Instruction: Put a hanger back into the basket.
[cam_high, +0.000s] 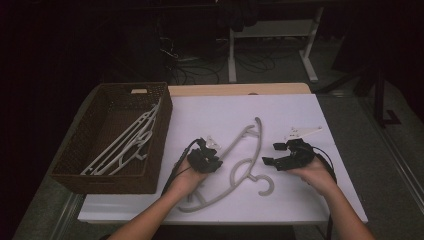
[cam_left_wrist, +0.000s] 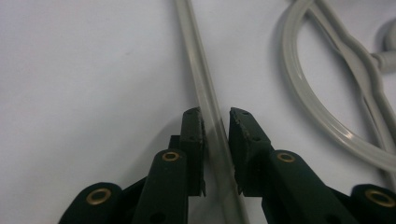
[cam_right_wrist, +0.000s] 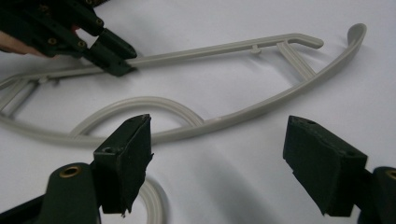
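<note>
- On the white table top, between the person's two hands, lies a grey plastic hanger, flat, with its hook curling toward the near edge.
- The left gripper sits over the hanger's straight bar; in the left gripper view that bar runs up between the two black pads, which stand close on either side of it. A thin gap seems to remain on each side, so the jaws are nearly together around the bar, and whether they already pinch it cannot be told for sure.
- From the right gripper view, the left gripper comes in from the upper left with its tips down on the same bar.
- The right gripper rests on the table just right of the hanger, its jaws spread wide with nothing between them.
- At the left side of the table stands a brown wicker basket holding several white hangers.
</note>
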